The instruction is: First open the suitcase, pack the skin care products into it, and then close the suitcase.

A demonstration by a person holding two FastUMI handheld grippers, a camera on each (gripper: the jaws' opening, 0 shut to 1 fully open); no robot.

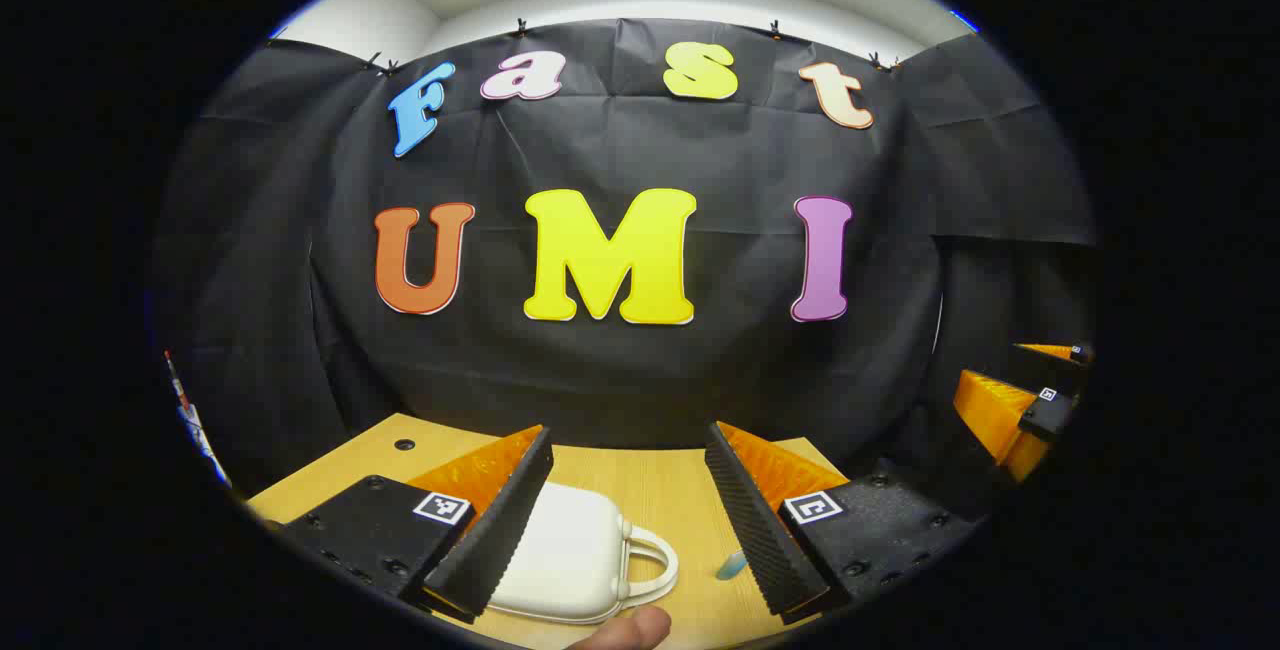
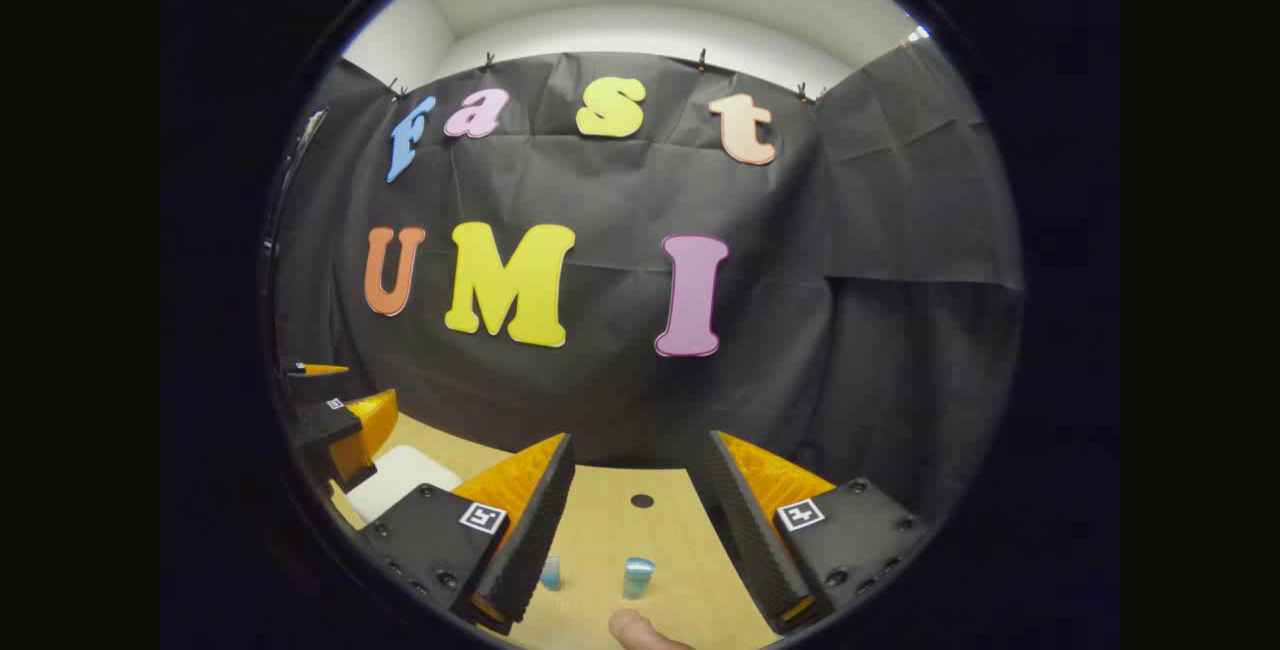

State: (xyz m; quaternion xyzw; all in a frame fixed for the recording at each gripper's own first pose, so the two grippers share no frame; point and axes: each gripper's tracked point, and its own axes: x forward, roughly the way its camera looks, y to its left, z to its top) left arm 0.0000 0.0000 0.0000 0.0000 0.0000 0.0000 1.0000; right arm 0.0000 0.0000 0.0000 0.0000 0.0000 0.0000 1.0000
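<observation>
Left gripper wide open above closed white suitcase, right gripper wide open over blue bottles, both empty.

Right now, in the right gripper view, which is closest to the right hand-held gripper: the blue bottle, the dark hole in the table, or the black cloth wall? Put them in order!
Measured from the right hand-held gripper:
1. Blue bottle, standing on the table between its fingers.
2. Dark hole, farther along the table, near the far edge.
3. Black cloth wall, behind the table.
</observation>
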